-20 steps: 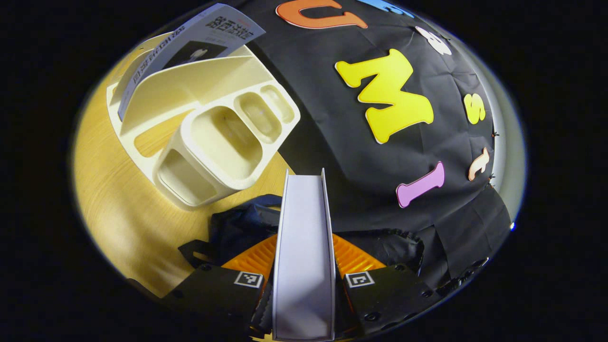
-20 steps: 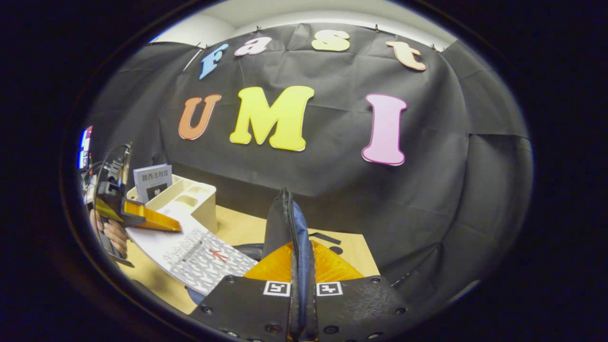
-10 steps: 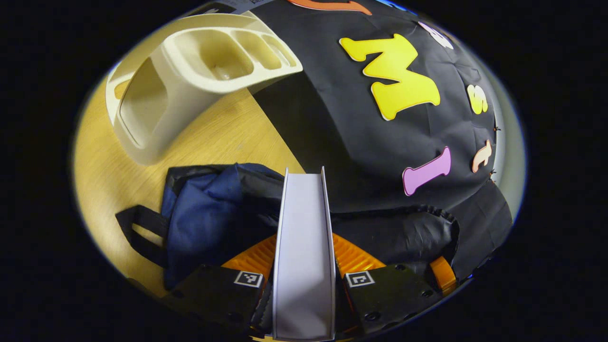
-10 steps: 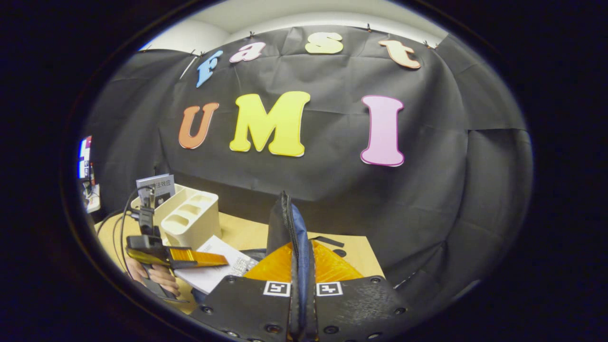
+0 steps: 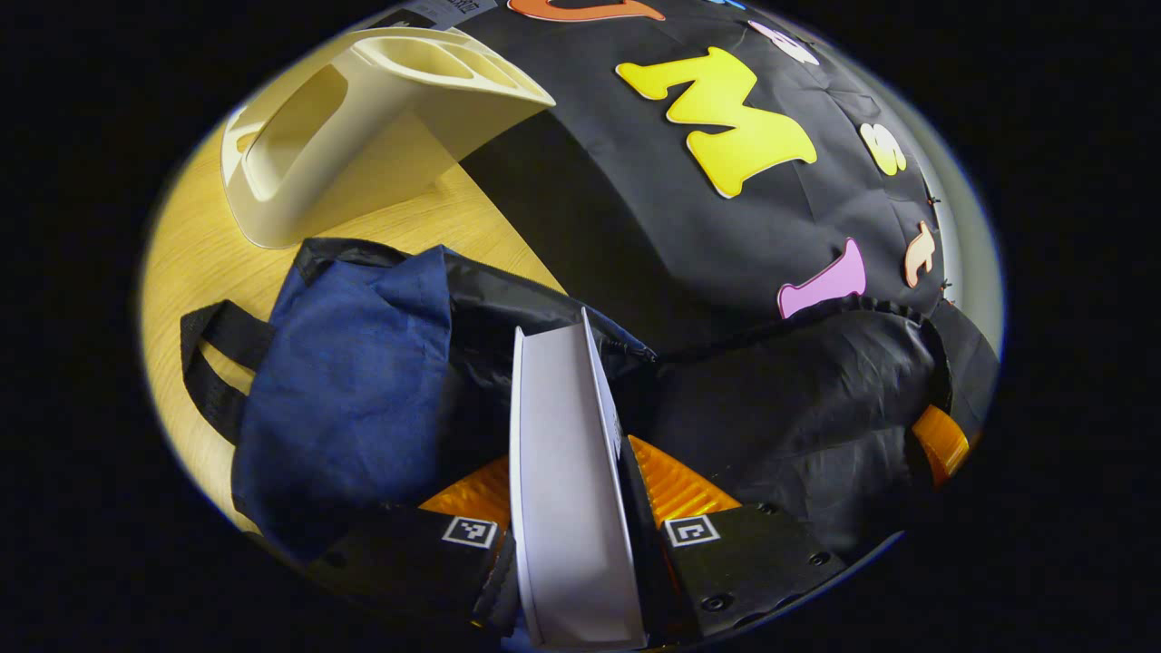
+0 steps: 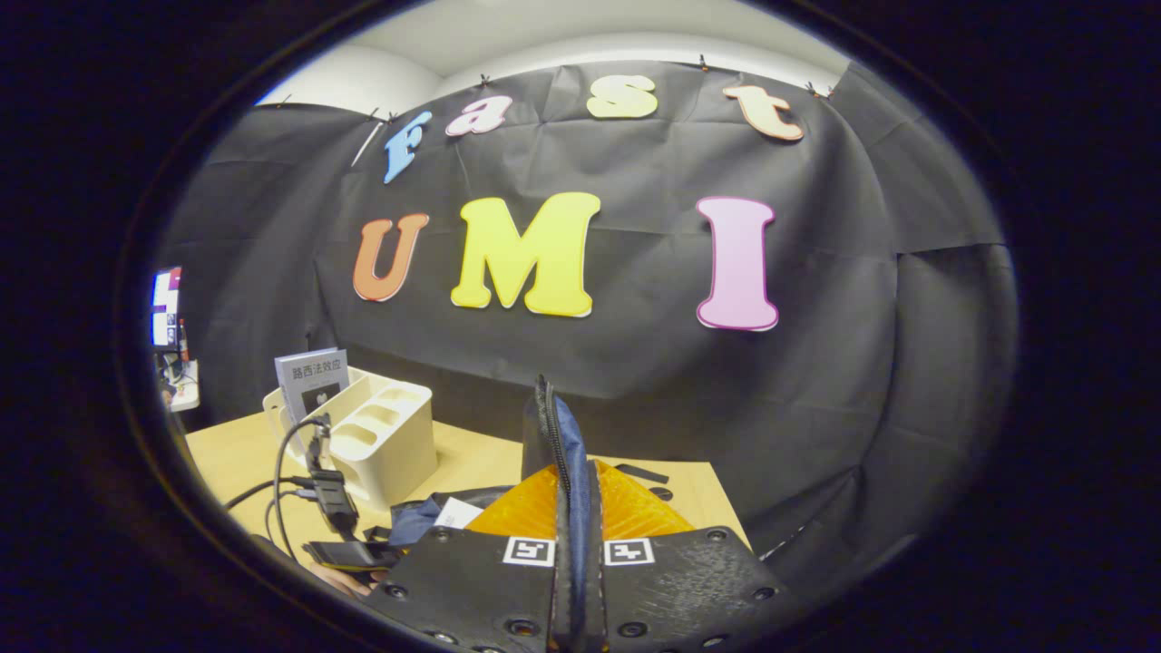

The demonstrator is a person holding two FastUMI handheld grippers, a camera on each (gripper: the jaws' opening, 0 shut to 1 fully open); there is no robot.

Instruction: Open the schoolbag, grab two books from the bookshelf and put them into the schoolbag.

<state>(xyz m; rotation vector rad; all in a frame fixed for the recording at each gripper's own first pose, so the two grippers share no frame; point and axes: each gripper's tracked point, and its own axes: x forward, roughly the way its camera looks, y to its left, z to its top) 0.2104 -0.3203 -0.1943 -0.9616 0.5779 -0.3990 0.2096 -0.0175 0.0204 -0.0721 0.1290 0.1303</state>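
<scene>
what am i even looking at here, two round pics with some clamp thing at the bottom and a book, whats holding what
Each round picture comes from a camera riding on a hand-held two-finger gripper; a person carries one in each hand. In the left gripper view, the left gripper clamps a pale book, pointing it into the open mouth of a dark blue schoolbag. In the right gripper view, the right gripper pinches the bag's zippered edge, holding it up. Both stand over a wooden table with a cream bookshelf holding a second book.
</scene>
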